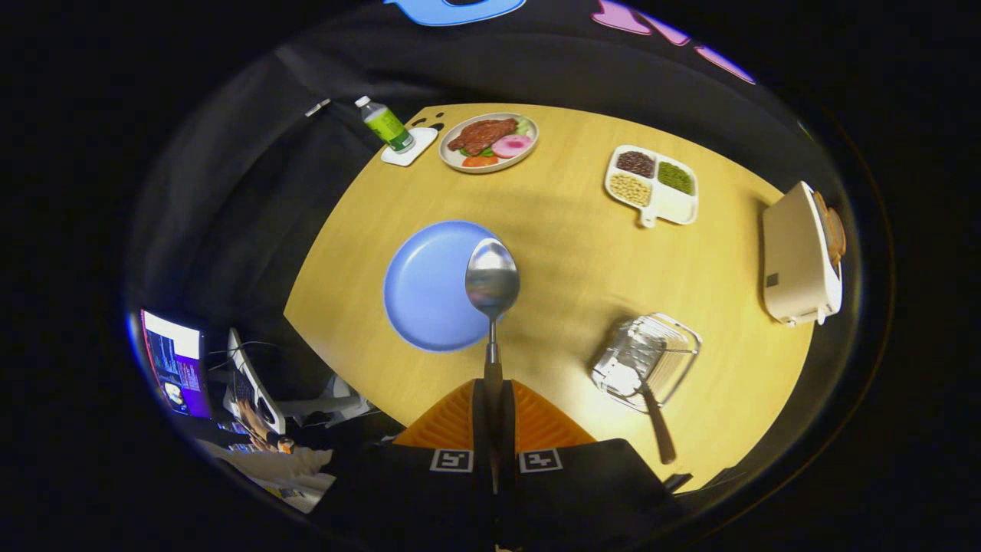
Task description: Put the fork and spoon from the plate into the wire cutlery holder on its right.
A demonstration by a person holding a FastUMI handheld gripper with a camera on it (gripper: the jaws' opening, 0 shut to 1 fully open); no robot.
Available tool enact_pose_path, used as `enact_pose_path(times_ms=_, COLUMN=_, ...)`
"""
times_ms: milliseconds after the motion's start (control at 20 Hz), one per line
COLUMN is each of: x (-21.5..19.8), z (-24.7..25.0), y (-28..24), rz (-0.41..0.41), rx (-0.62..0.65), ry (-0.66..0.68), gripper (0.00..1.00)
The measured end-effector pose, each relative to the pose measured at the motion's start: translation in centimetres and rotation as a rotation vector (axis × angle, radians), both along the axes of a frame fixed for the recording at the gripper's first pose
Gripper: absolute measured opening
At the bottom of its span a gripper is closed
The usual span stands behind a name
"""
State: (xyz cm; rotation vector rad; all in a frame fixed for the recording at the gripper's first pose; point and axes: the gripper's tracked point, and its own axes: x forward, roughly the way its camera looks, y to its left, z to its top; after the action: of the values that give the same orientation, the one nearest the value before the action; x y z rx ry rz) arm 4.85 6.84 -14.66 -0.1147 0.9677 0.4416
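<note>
Hand-held gripper (493, 383) clamps the spoon (492, 287), bowl pointing ahead — holder (645, 359) sits right of it, fork (655, 425) already inside.

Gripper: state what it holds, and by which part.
The gripper is shut on the spoon, gripping its handle end; the bowl sticks out ahead, above the blue plate.

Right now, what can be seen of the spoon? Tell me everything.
The spoon looks like polished metal, with an oval bowl and a thin neck that widens into a dark handle. The tongs are shut on that handle, both fingers pressing it. It points straight ahead of them, bowl outermost, held up in the air. Its bowl shows over the right rim of the blue plate, left of the wire cutlery holder.
</note>
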Motion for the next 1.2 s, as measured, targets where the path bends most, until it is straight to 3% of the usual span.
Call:
enact_pose_path(times_ms=250, x=-1.1, z=0.7, y=-6.2, rz=-0.068, rx=-0.042, ry=0.026, gripper=0.07)
enact_pose_path(times_ms=550, x=-0.7, z=-1.1, y=-11.1, rz=-0.07, rx=-0.132, ry=0.131, gripper=0.07)
enact_pose_path(times_ms=1100, x=1.8, z=-3.9, y=-12.9, rz=-0.039, rx=-0.229, ry=0.266, gripper=0.09)
enact_pose_path(times_ms=1200, x=2.1, z=-3.8, y=-12.8, rz=-0.043, rx=-0.222, ry=0.265, gripper=0.14)
